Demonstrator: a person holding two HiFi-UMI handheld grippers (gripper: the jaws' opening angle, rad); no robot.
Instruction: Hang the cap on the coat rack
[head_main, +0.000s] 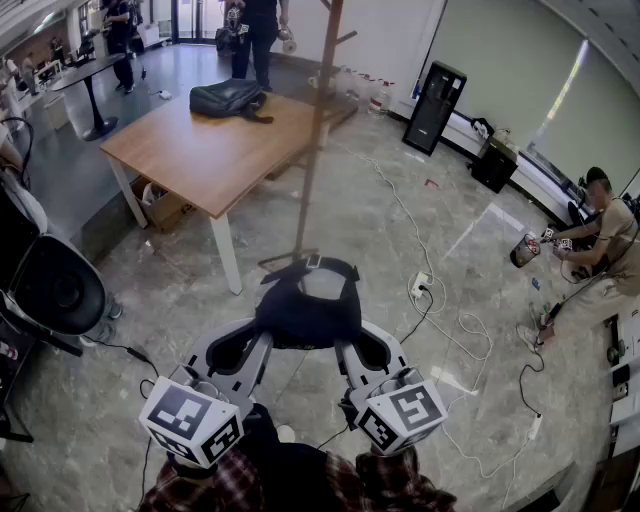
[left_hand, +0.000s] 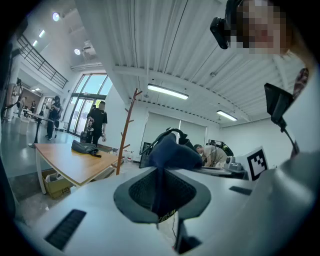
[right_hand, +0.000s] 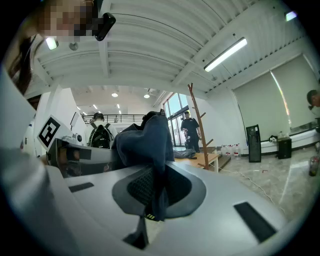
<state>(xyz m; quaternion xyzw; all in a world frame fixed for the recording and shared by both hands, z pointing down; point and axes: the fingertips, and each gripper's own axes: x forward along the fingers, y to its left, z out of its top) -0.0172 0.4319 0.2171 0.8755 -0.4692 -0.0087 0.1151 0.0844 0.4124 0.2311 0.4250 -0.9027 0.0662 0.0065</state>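
Marker cubes of both grippers fill the lower edge of the head view. Left gripper (head_main: 258, 340) and right gripper (head_main: 352, 345) point level and forward, side by side. Each has its jaws pressed together on the near rim of the cap (head_main: 305, 310). Cap spans the gap between the two tools, with its adjuster strap on the side away from the jaws. Rack (head_main: 315, 130) stands ahead of both grippers, well apart from them, beside a table (head_main: 200, 150).

Left gripper view: jaws pinch a fold of dark cloth, and the rest of the cap (left_hand: 170, 150) bulges just beyond the tips. Rack (left_hand: 127, 130) lies ahead and to the left of the jaws.

Right gripper view: jaws are almost closed on a thin fold of the same cloth, which hangs limp below the pads. Rack (right_hand: 199, 125) lies ahead and to the right.

Handling, as judged: the cap is light and soft. Its cloth will sag and could slip from a thin pinch, so grip the seamed rim firmly. The strap opening or the crown looks best suited to drop over a peg.
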